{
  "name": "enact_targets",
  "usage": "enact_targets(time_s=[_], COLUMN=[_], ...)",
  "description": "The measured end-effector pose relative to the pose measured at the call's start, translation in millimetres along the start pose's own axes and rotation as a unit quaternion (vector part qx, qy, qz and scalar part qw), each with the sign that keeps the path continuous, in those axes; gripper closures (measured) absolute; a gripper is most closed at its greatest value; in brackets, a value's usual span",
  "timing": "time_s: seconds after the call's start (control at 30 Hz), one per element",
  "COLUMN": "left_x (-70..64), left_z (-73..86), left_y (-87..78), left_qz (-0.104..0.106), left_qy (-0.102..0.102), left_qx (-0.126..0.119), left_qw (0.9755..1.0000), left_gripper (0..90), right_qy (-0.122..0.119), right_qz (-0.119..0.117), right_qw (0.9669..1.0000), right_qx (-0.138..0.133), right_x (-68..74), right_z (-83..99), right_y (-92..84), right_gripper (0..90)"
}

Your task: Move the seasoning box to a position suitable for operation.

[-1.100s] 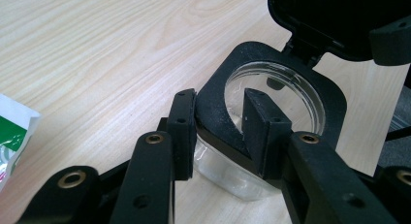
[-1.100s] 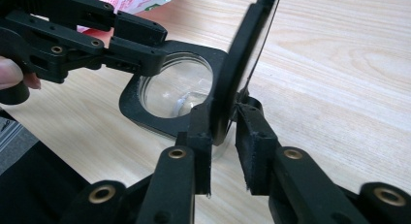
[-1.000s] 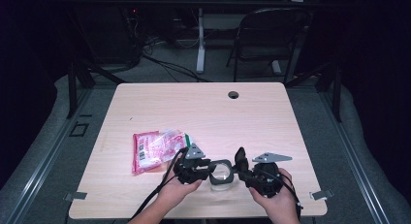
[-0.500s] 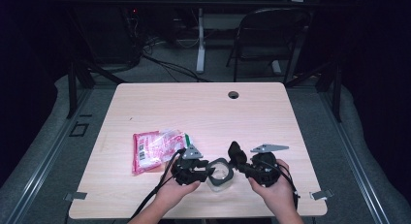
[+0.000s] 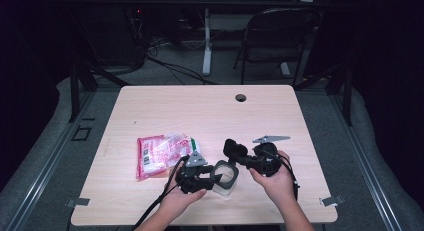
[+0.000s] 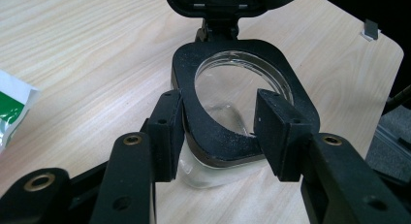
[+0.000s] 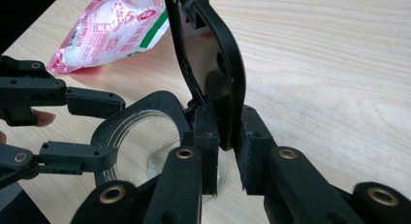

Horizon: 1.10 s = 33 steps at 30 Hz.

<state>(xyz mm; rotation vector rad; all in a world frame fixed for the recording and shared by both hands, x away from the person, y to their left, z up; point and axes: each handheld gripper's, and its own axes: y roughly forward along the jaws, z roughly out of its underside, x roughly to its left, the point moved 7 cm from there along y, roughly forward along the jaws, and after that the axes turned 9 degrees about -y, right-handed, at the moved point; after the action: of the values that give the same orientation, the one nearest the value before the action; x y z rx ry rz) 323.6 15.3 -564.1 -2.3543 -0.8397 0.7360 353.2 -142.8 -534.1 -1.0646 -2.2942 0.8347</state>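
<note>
A clear container with a black rim stands near the table's front edge. Its hinged black lid stands upright over the far side. My right gripper is shut on the lid's lower edge near the hinge; its jaws have just been opening slightly, with the lid still pinched. My left gripper straddles the near end of the rim. Its jaws have just been opening and stand open, with the container between them. In the high view the left gripper is left of the container, the right gripper behind it.
A pink, white and green snack bag lies just left of the left hand. A cable hole sits near the table's far edge. A folding chair and cables stand on the floor beyond the table.
The right gripper has moved left over the container with the lid, which now stands up. The left hand has stayed in place.
</note>
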Motion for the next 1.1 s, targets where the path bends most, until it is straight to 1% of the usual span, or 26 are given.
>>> enact_targets(time_s=[0.03, 0.07, 0.1, 0.27, 0.3, 0.43, 0.6, 0.67, 0.7, 0.77, 0.8, 0.87, 0.9, 0.93, 0.97, 1.0, 1.03, 1.07, 1.1], left_x=[-0.4, -0.5, -0.9, 0.1, 0.2, 0.4, 0.5, 0.2, 0.6, 1.1, 1.4, 1.4, 1.7, 2.6, 3.8, 5.7, 7.6, 10.1, 14.6], left_z=[0.4, 0.5, 0.9, 1.4, 1.4, 1.7, 1.6, 1.4, 1.6, 1.5, 1.4, 0.7, 0.3, -0.7, -1.9, -3.3, -4.6, -5.7, -6.6], left_y=[-0.7, -1.2, -2.0, -3.2, -3.2, -3.4, -3.1, -3.0, -3.7, -4.2, -4.5, -5.6, -6.9, -8.5, -10.8, -14.3, -18.1, -21.2, -26.6], left_qz=[0.006, 0.007, 0.008, 0.006, 0.009, 0.010, 0.004, 0.006, 0.008, 0.008, 0.009, 0.014, 0.015, 0.008, 0.007, 0.003, 0.004, 0.003, -0.002], left_qy=[-0.001, -0.001, -0.001, 0.002, 0.001, 0.000, 0.001, -0.005, -0.004, -0.004, -0.003, -0.001, 0.000, 0.002, 0.003, 0.003, -0.002, 0.000, -0.001], left_qx=[0.002, 0.000, 0.001, -0.001, -0.001, -0.001, -0.007, -0.009, -0.006, -0.005, -0.005, -0.004, -0.003, -0.005, -0.007, -0.010, -0.015, -0.019, -0.023], left_qw=[1.0000, 1.0000, 1.0000, 1.0000, 1.0000, 0.9999, 1.0000, 0.9999, 0.9999, 0.9999, 0.9999, 0.9999, 0.9999, 1.0000, 0.9999, 0.9999, 0.9999, 0.9998, 0.9997], left_gripper=[54.3, 54.2, 54.0, 53.5, 53.6, 53.7, 53.3, 52.9, 52.8, 52.7, 52.7, 53.0, 53.0, 52.9, 53.2, 53.2, 53.2, 53.2, 53.2], right_qy=[0.000, -0.001, -0.001, -0.005, -0.005, 0.003, 0.007, 0.008, 0.005, 0.008, 0.009, 0.010, 0.011, 0.012, 0.012, 0.010, 0.011, 0.011, 0.013], right_qz=[-0.001, -0.004, -0.006, -0.004, -0.005, -0.008, -0.010, -0.008, -0.007, -0.008, -0.012, -0.011, -0.012, -0.015, -0.020, -0.020, -0.018, -0.017, -0.018], right_qw=[1.0000, 1.0000, 1.0000, 0.9999, 0.9999, 0.9999, 0.9999, 0.9999, 0.9999, 0.9999, 0.9998, 0.9998, 0.9998, 0.9998, 0.9997, 0.9997, 0.9998, 0.9998, 0.9998], right_qx=[-0.003, -0.008, -0.007, -0.009, -0.008, -0.007, -0.008, -0.009, -0.010, -0.012, -0.011, -0.011, -0.007, -0.004, -0.003, -0.001, 0.002, 0.003, 0.003], right_x=[-0.2, -0.1, 0.1, 1.3, 1.3, 1.4, 0.6, 1.0, 0.5, 0.3, 0.5, 0.6, 0.9, 1.5, 2.1, 2.4, 2.8, 3.0, 3.5], right_z=[-0.5, -1.5, -1.9, -4.1, -3.9, -2.8, -4.8, -6.2, -6.8, -7.8, -7.9, -7.8, -7.2, -6.7, -6.4, -5.6, -4.6, -3.7, -2.8], right_y=[0.8, 2.1, 2.7, 5.3, 5.2, 4.5, 6.6, 7.9, 8.7, 9.9, 10.3, 11.4, 11.4, 11.5, 11.6, 10.7, 9.1, 7.5, 6.1], right_gripper=[80.4, 80.1, 79.8, 79.2, 79.2, 79.2, 78.4, 77.9, 77.5, 76.7, 76.3, 74.1, 71.7, 68.2, 66.2, 66.0, 65.6, 65.1, 63.9])
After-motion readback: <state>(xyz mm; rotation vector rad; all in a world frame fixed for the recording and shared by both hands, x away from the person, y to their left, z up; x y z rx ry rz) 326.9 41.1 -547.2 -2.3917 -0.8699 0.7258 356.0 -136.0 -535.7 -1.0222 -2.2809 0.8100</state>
